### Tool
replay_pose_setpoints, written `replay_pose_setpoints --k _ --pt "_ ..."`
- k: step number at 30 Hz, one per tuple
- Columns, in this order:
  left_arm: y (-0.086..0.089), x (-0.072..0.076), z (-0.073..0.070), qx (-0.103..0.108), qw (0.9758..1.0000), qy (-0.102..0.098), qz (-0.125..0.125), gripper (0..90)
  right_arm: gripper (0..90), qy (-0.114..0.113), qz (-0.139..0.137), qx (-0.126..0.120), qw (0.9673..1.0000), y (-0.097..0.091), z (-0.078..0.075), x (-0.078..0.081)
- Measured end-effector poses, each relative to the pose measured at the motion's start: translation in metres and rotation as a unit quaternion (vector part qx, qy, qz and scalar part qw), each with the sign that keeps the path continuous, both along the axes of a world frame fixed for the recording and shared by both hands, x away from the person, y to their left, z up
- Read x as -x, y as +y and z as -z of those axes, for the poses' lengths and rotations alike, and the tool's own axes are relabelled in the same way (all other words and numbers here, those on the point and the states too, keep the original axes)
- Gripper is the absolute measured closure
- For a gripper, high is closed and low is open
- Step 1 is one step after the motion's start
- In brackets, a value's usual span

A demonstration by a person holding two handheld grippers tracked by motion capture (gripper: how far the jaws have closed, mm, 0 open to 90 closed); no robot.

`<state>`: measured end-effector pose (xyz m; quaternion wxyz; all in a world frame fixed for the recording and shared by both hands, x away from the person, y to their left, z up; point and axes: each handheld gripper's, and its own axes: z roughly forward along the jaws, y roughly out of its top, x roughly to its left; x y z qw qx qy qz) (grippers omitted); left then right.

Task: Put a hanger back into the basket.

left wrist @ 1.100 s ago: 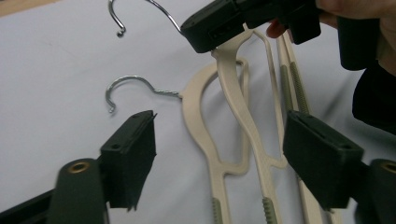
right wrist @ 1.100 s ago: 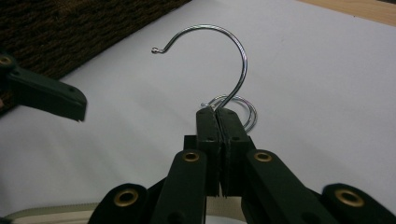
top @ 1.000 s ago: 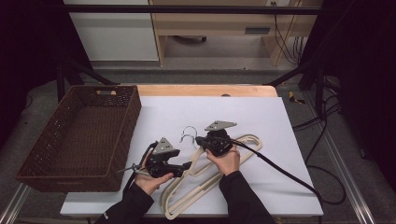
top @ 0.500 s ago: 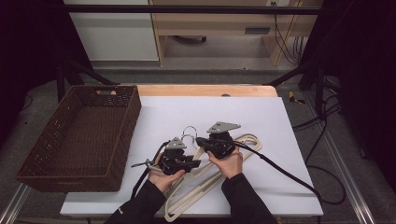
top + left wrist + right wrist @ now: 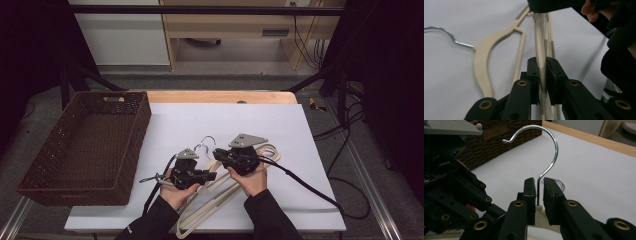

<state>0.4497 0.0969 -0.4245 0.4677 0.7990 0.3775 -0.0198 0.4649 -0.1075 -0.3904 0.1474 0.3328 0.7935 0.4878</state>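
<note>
Between the two sets of tongs, near the front edge of the desk point(image 5: 300, 130), lie cream plastic hangers point(image 5: 210, 207) with metal hooks, stacked loosely on the white surface. The left tongs point(image 5: 212, 176), held in the person's left hand point(image 5: 175, 192), have just been closing and now pinch a thin cream bar of the upper hanger point(image 5: 541, 50) between their pads, as the left gripper view shows; that bar runs straight away from the tongs toward the right tongs at the top of that view, while a second hanger point(image 5: 482, 62) with a wire hook lies flat on the desk just to the left of the jaws. The right tongs point(image 5: 217, 152), held in the right hand point(image 5: 252, 180), point toward the left tongs, close beside them. In the right gripper view their jaws have just been opening slightly and stand nearly together on either side of the stem of a steel hook point(image 5: 549, 155), which rises upright between the pads and curls over above them; whether the pads still press on the wire cannot be told. A cream hanger neck point(image 5: 539, 209) sits just below the pads. Beyond the left tongs, well apart from them, a dark woven basket point(image 5: 65, 185) stands at the left edge of the desk.
</note>
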Motion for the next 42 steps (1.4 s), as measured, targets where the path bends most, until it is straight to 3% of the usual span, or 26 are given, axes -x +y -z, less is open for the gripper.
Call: replay_pose_setpoints --k 5,6,7,8,10,11,13,18,21,22,28,32,39,42 --pt "-0.005 0.009 -0.006 0.007 0.9999 -0.008 0.006 84.8 66.1 -0.014 -0.009 -0.019 0.9997 -0.021 -0.003 0.016" --pt "-0.009 0.015 -0.009 0.009 0.9998 -0.014 0.011 85.3 59.6 -0.024 -0.014 -0.030 0.9992 -0.032 -0.003 0.025" --pt "-0.009 0.015 -0.009 0.009 0.9998 -0.014 0.011 85.5 59.6 -0.024 -0.014 -0.030 0.9992 -0.032 -0.003 0.025" --pt "-0.012 0.021 -0.013 0.004 0.9996 -0.025 0.012 85.6 52.9 -0.039 -0.015 -0.047 0.9980 -0.044 -0.003 0.035" --pt "-0.014 0.025 -0.015 0.002 0.9994 -0.031 0.013 85.6 48.0 -0.052 -0.013 -0.061 0.9967 -0.054 -0.003 0.042" --pt "-0.014 0.025 -0.015 0.002 0.9994 -0.031 0.013 85.6 48.0 -0.052 -0.013 -0.061 0.9967 -0.054 -0.003 0.042" --pt "-0.015 0.030 -0.018 -0.002 0.9992 -0.036 0.016 85.7 36.2 -0.064 -0.006 -0.064 0.9959 -0.069 -0.001 0.050" --pt "-0.013 0.035 -0.026 -0.001 0.9986 -0.048 0.022 85.7 21.8 -0.062 0.022 -0.059 0.9961 -0.095 0.006 0.062" --pt "-0.011 0.038 -0.032 0.004 0.9982 -0.055 0.023 85.7 18.6 -0.060 0.032 -0.061 0.9958 -0.105 0.011 0.066" --pt "-0.008 0.040 -0.038 0.009 0.9977 -0.062 0.023 85.7 15.0 -0.054 0.047 -0.059 0.9957 -0.113 0.017 0.069" --pt "0.004 0.046 -0.058 0.011 0.9954 -0.093 0.019 85.7 9.1 -0.054 0.062 -0.044 0.9956 -0.122 0.024 0.073" --pt "0.023 0.047 -0.080 0.013 0.9928 -0.119 0.004 85.7 5.8 -0.063 0.082 -0.049 0.9934 -0.127 0.024 0.072" --pt "0.047 0.042 -0.107 0.001 0.9886 -0.151 -0.003 85.8 4.9 -0.076 0.088 -0.051 0.9919 -0.131 0.022 0.072" --pt "0.063 0.037 -0.122 -0.006 0.9856 -0.168 -0.019 85.8 4.8 -0.081 0.093 -0.055 0.9909 -0.134 0.020 0.073"
